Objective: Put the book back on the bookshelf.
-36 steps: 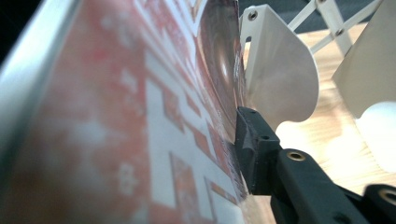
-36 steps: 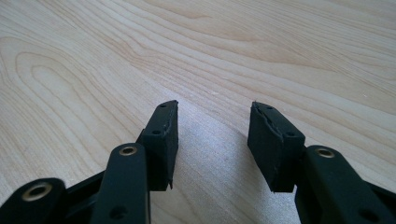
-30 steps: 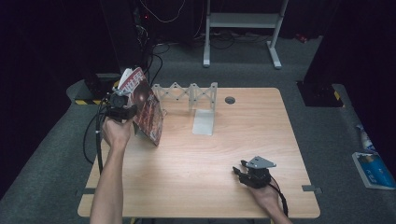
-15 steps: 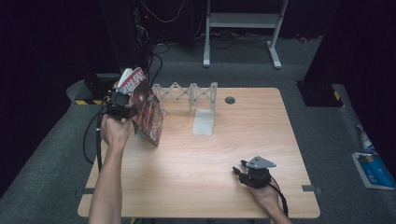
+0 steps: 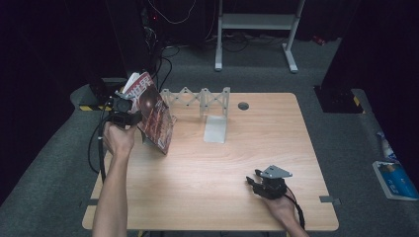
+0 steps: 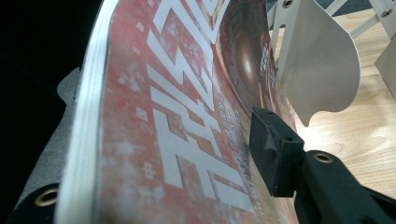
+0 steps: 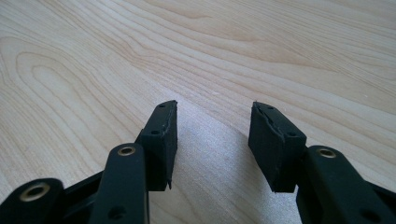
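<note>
The left gripper [image 5: 129,111] is at the far left corner of the counter [image 5: 232,163], with a red book [image 5: 154,116] between its jaws. The book leans tilted against a white rack [image 5: 197,98]. The jaws have just been opening; whether the pad still touches the cover I cannot tell. The right gripper [image 5: 257,180] rests on the near side of the counter, well apart from the book, its jaws spread with nothing between them.

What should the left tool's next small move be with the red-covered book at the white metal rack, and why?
Probably draw the left tool back off the red-covered book. Its jaws have just been opening; the book stands between them, tilted at the end of the white metal accordion rack, and the right-hand pad looks barely off the cover. The right tool rests open on the wooden table.
</note>
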